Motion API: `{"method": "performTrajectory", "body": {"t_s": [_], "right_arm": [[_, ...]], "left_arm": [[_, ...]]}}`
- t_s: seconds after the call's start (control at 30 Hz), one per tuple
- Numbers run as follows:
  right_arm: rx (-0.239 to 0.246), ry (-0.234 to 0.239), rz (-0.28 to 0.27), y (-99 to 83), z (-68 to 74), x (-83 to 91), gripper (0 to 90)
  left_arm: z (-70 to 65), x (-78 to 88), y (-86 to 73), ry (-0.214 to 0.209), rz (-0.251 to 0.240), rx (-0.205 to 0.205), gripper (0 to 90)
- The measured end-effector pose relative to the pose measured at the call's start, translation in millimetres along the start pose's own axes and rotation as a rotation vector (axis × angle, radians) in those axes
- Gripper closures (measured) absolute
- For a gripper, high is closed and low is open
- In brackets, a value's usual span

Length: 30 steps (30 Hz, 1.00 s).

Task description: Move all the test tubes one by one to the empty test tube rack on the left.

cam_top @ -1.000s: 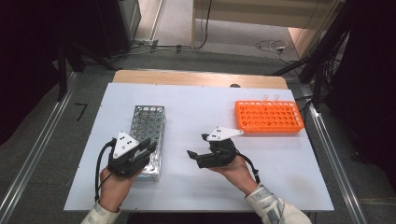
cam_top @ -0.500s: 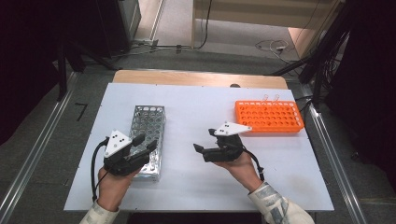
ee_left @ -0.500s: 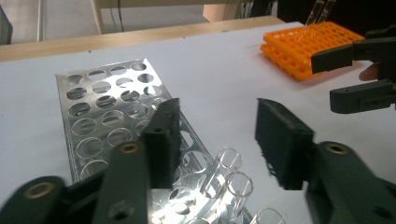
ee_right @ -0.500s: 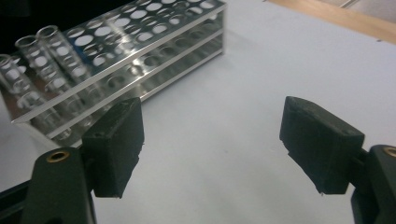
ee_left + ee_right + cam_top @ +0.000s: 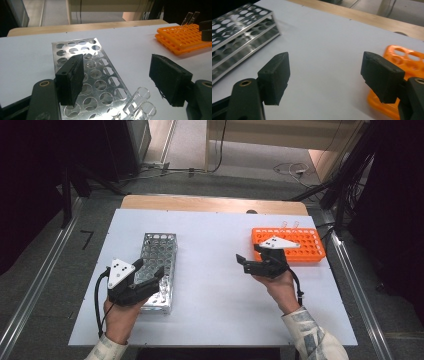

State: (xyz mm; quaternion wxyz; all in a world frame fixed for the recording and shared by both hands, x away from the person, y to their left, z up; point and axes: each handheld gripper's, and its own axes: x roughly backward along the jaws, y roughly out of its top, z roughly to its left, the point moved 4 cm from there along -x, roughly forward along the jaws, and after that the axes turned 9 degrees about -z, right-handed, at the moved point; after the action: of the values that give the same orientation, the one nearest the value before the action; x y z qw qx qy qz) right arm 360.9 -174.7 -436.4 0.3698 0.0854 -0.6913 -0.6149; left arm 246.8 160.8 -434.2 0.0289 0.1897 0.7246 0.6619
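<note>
A metal tube rack [image 5: 161, 251] with many round holes stands left of centre on the white table. My left gripper [image 5: 150, 270] hovers over its near end, jaws open and empty. In the left gripper view [image 5: 120, 80], two clear tubes [image 5: 140, 102] stand in the metal rack's [image 5: 85, 72] nearest holes, just below the jaws. An orange tube rack [image 5: 300, 245] lies at the right. My right gripper [image 5: 248, 254] is open and empty just left of it, above bare table. The right gripper view [image 5: 327, 77] has the orange rack [image 5: 409, 60] at its right and the metal rack [image 5: 234, 32] at its left.
Two clear tubes [image 5: 289, 225] stick up at the orange rack's far edge. A wooden strip [image 5: 215, 203] runs along the table's far side. The white table [image 5: 220, 285] is bare between the two racks. Cables and dark equipment lie on the floor beyond.
My right gripper has moved away from me and to the right, closer to the orange rack. My left gripper has shifted slightly and turned over the metal rack's near end.
</note>
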Motion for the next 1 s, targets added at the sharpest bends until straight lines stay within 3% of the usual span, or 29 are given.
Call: {"method": "performTrajectory", "body": {"t_s": [0.17, 0.5, 1.0], "right_arm": [[-0.013, -0.072, -0.021, 4.2, -26.0, 8.6, 23.5], [-0.091, -0.196, -0.053, 6.5, -80.9, 23.1, 24.9], [-0.165, -0.349, -0.038, -11.9, -141.8, 17.8, 26.6]], "left_arm": [[-0.7, 0.6, 0.3, 0.002, -0.001, -0.006, 27.5], [-3.1, 1.3, 1.1, 0.012, -0.012, -0.019, 27.5], [-2.8, 0.1, 2.0, 0.015, -0.019, -0.019, 27.5]]}}
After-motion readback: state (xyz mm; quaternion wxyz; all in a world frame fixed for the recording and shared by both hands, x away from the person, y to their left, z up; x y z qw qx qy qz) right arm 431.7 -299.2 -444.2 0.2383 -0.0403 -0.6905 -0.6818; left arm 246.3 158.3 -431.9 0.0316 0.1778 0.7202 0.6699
